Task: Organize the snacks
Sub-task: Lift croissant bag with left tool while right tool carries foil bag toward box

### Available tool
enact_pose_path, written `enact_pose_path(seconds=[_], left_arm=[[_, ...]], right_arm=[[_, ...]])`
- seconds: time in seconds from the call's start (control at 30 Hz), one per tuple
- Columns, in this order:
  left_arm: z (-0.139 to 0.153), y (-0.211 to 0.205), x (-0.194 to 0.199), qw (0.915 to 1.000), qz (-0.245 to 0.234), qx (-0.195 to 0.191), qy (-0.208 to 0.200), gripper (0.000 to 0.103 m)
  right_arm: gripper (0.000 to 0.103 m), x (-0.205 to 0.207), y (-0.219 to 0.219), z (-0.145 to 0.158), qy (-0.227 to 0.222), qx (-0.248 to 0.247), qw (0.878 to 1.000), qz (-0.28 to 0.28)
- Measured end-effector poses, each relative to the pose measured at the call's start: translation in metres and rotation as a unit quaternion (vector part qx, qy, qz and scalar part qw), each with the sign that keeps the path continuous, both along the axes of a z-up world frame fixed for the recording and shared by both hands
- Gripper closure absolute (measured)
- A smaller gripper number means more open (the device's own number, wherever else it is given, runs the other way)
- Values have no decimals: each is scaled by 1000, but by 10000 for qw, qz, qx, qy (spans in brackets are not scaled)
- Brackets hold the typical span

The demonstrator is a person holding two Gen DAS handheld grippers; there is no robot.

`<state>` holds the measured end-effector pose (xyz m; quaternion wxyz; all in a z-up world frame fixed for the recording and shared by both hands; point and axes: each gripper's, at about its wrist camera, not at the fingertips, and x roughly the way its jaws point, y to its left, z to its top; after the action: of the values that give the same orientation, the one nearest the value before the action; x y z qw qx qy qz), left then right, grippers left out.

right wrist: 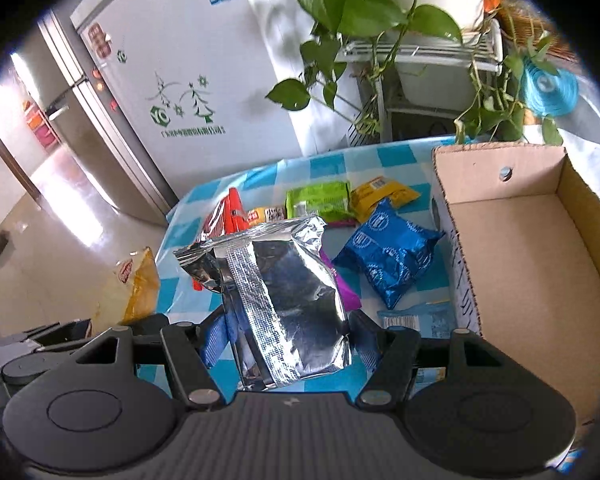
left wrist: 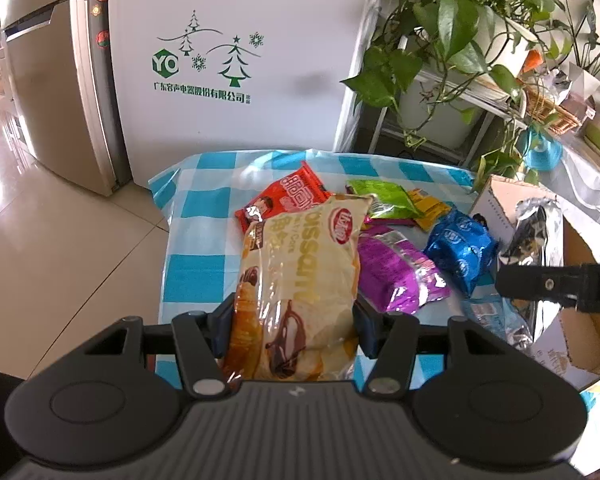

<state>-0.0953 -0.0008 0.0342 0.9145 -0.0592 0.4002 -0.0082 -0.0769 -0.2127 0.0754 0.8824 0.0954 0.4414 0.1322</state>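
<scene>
Cream croissant packet: we pinch it between the jaws of our left gripper, lifted above the table.
Silver foil snack bag: our right gripper has its jaws clamped on it, beside the open cardboard box.
Blue-and-white checked table: we see red, green, yellow, purple and blue snack packets lying loose on it.
</scene>
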Motion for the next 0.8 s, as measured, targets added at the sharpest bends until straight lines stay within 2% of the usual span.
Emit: enact_pose_path(seconds=[0.37, 0.8], left_arm=[[14, -28, -4, 9998, -180, 51, -111, 46], [33, -92, 5, 9969, -732, -176, -240, 46]], right_arm=[[33, -6, -21, 11, -160, 54, 9997, -165], [33, -13, -80, 32, -453, 259, 9940, -959]])
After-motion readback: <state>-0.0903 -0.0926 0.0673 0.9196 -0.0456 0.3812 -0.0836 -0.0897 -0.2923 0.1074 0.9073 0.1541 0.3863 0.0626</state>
